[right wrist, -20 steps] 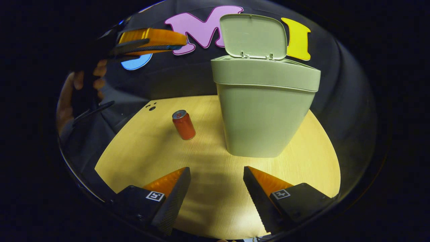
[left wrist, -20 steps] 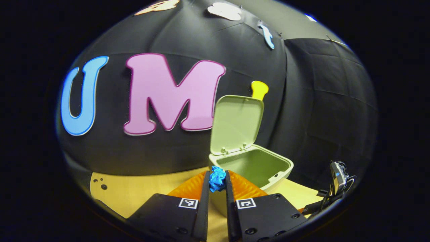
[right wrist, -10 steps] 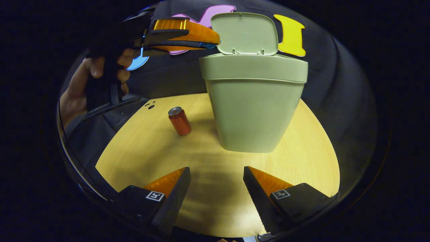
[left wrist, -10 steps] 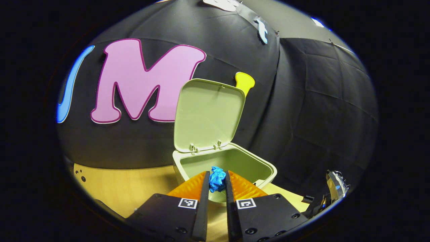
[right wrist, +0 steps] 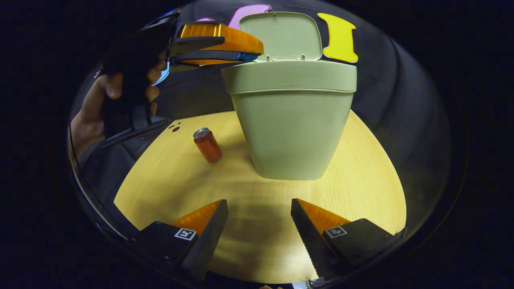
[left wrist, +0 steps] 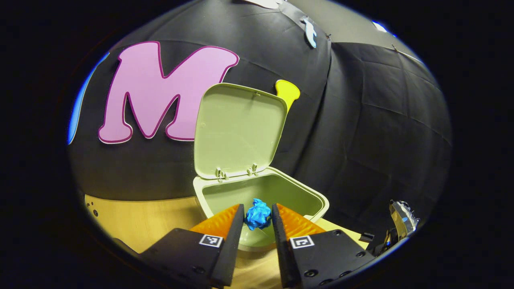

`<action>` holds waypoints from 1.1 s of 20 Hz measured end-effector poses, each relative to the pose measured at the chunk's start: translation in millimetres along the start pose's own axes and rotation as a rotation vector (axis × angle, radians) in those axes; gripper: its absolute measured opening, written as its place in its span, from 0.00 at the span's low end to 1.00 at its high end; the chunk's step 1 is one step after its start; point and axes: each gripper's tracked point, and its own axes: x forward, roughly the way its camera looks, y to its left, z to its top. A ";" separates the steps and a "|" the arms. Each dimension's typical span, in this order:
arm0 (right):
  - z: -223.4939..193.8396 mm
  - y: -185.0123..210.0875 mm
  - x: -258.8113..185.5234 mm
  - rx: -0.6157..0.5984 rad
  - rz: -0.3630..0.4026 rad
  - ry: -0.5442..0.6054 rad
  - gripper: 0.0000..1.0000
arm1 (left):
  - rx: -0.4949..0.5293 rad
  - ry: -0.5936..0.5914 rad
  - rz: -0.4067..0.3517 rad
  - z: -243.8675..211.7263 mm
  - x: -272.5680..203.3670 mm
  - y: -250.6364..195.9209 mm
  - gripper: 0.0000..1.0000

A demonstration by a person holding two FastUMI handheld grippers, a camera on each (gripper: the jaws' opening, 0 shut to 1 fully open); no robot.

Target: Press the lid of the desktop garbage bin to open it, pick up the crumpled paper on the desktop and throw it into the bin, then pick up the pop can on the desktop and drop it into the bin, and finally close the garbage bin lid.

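The pale green bin (left wrist: pixel 321 199) stands with its lid (left wrist: pixel 239 128) upright and open. My left gripper (left wrist: pixel 258 206) hovers over the bin's mouth. The blue crumpled paper (left wrist: pixel 258 214) sits between its spread fingers, above the opening. In the right gripper view, the left gripper (right wrist: pixel 257 50) reaches over the bin (right wrist: pixel 291 128) rim, held by a hand (right wrist: pixel 90 120). The red pop can (right wrist: pixel 207 144) stands upright on the table, left of the bin. My right gripper (right wrist: pixel 259 204) hangs open above the table in front of the bin, with nothing between its fingers.
The round wooden table (right wrist: pixel 361 180) has bare surface in front of and to the right of the bin. A few small holes (right wrist: pixel 176 128) mark its far left edge. The black cloth wall stands close behind the bin.
My left gripper moved forward over the bin's mouth and its fingers spread apart around the blue paper. The right gripper drifted slightly; the can and the bin stayed in place.
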 end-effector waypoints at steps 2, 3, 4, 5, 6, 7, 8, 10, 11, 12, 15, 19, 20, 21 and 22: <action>0.3 -0.4 1.4 0.005 -0.002 0.001 0.99 | -0.001 -0.027 0.004 5.5 -1.0 0.3 0.61; 0.9 0.1 2.2 0.005 -0.002 0.001 0.99 | -0.008 -0.042 0.001 7.4 -0.7 -0.1 0.76; 1.2 1.3 2.7 0.005 0.000 0.002 0.99 | -0.017 -0.058 0.007 10.3 -2.1 1.8 0.85; 1.6 2.4 2.7 0.004 0.001 0.003 0.99 | -0.022 -0.069 0.020 12.3 -7.7 6.9 0.94; 1.2 3.9 3.4 0.004 0.002 0.004 0.99 | -0.026 -0.076 0.038 13.1 -14.0 12.6 0.95; 1.8 4.9 4.3 0.001 -0.001 0.006 0.99 | -0.026 -0.084 0.066 13.5 -19.4 21.8 0.96; 0.7 5.5 5.4 -0.004 -0.006 0.009 0.99 | -0.023 -0.093 0.102 14.1 -26.9 32.5 0.96; -1.7 10.4 7.8 -0.013 -0.001 0.022 0.99 | -0.021 -0.102 0.170 9.6 -48.4 56.3 0.96; -3.0 14.4 9.6 -0.018 0.007 0.026 0.99 | -0.023 -0.102 0.203 4.7 -60.3 68.3 0.96; -3.9 18.6 9.4 -0.022 0.012 0.027 0.99 | -0.023 -0.093 0.238 -1.3 -74.7 81.8 0.96; -2.4 30.0 12.8 -0.031 0.023 0.029 0.99 | -0.017 -0.070 0.346 -23.0 -124.2 120.1 0.96; -1.4 47.2 21.3 -0.028 0.033 0.040 0.99 | -0.016 -0.021 0.459 -58.5 -192.2 152.3 0.96; -2.0 54.0 23.7 -0.030 0.040 0.045 0.99 | -0.026 -0.013 0.482 -66.3 -206.9 156.6 0.96; -1.1 61.7 26.2 -0.035 0.051 0.045 0.99 | -0.042 -0.005 0.503 -74.7 -222.0 160.4 0.96; 0.0 69.7 28.3 -0.041 0.060 0.043 0.99 | -0.061 0.003 0.524 -83.6 -236.9 163.8 0.98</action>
